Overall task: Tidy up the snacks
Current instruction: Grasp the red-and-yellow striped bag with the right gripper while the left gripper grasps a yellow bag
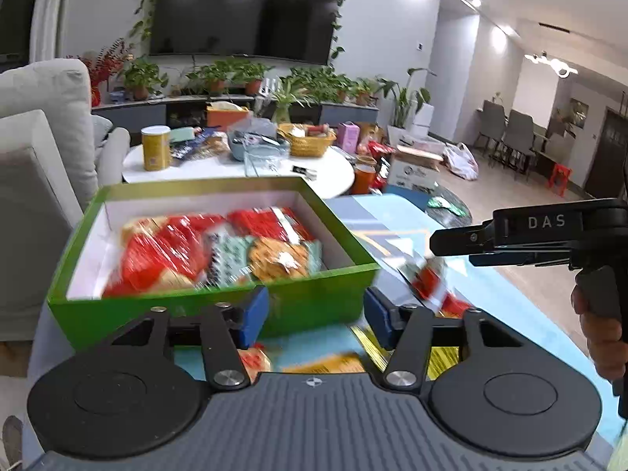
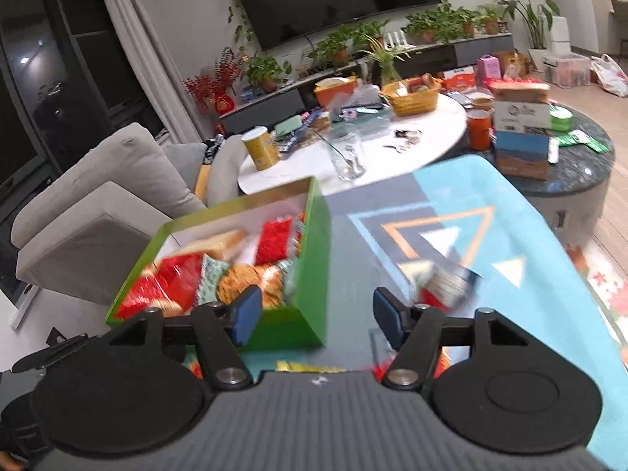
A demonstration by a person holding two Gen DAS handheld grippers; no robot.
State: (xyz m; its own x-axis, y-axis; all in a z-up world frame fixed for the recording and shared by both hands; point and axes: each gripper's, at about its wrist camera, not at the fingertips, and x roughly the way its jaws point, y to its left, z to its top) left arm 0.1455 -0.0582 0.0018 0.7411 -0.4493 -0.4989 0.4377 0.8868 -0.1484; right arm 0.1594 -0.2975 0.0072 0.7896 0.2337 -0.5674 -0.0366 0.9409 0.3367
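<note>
A green box (image 1: 306, 306) with a white lining holds several red, orange and teal snack packets (image 1: 219, 255); it also shows in the right wrist view (image 2: 310, 274). My left gripper (image 1: 314, 320) is open and empty, just in front of the box's near wall. My right gripper (image 2: 314, 316) is open and empty at the box's right front corner; it appears from the side in the left wrist view (image 1: 443, 241). A blurred red and silver snack packet (image 2: 443, 278) lies on the patterned cloth right of the box, also in the left wrist view (image 1: 428, 278).
More packets, yellow and red, lie under the grippers (image 1: 329, 363). The blue patterned cloth (image 2: 490, 212) covers the work surface. Behind stand a white round table (image 2: 424, 133) with a yellow can (image 2: 261, 149), a glass, a basket, and a grey sofa (image 2: 98, 212) to the left.
</note>
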